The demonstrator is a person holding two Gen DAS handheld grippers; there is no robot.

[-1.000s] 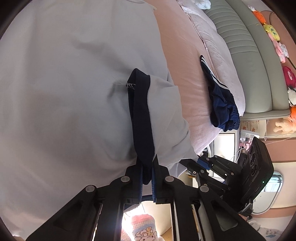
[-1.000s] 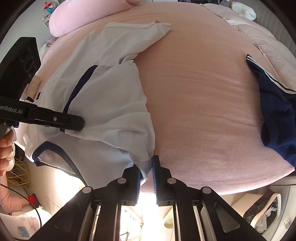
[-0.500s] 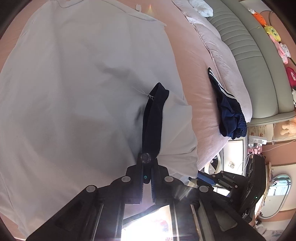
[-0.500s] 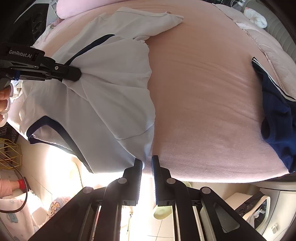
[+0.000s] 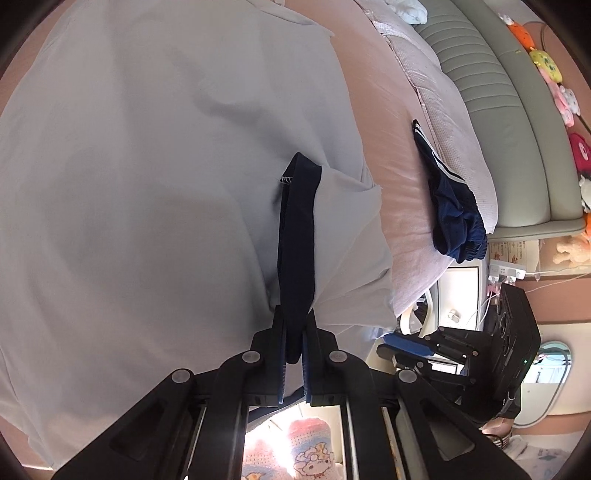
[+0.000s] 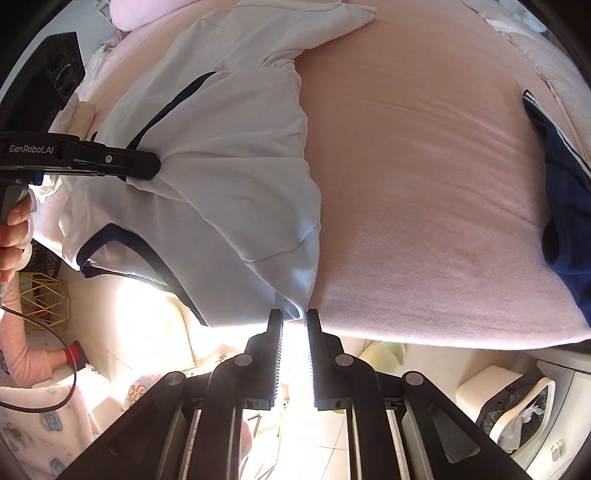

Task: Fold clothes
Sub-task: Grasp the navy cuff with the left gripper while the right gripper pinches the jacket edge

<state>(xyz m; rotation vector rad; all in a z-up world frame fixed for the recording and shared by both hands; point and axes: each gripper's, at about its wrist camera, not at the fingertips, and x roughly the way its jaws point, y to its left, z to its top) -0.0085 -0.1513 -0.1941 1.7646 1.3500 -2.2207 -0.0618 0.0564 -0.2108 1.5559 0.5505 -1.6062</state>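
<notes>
A white shirt with navy trim lies spread over the pink bed. My left gripper pinches the shirt's navy band; its jaws are just starting to open with the band still pressed between the pads. In the right wrist view the left gripper holds a raised fold of the shirt. My right gripper hangs over the bed's edge. Its jaws are opening, and the shirt's hem corner lies just past the tips, not pressed. The right gripper also shows beside the bed.
Navy shorts lie crumpled at the bed's right side. A green padded headboard carries plush toys. A pink pillow lies at the far end. On the floor stand a gold wire basket and a lined bin.
My right gripper's jaws have parted and let go of the shirt's hem corner, and it has tipped further down. The left gripper keeps hold of the navy band.
</notes>
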